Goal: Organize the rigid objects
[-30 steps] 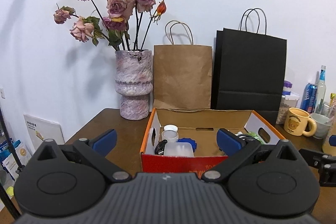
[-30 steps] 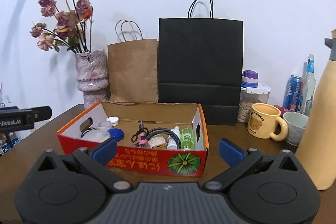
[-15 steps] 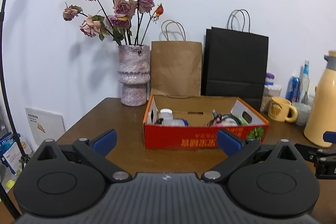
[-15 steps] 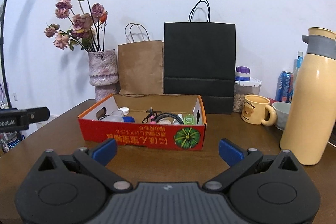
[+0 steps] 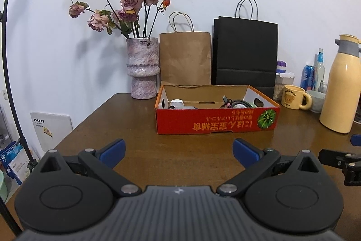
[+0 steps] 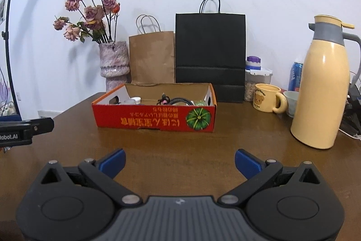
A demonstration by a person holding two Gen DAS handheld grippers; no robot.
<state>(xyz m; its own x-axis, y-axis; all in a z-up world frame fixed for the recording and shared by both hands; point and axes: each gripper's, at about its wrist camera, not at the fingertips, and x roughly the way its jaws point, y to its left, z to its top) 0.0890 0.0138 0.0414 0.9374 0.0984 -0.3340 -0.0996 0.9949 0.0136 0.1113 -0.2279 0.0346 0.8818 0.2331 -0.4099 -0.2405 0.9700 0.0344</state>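
— While the red cardboard box sits mid-table, what's in it?

— A white jar, black cables, a green bottle — all lying inside it.

— And the grippers?

— The left gripper and right gripper hover above the wooden table near the box, jaws spread wide, holding nothing.

— Behind?

— A brown paper bag and black paper bag; a flower vase to the left, bear mug and yellow thermos jug to the right.

Cardboard box mid-table — vase and two paper bags behind it; mug, thermos to its right.
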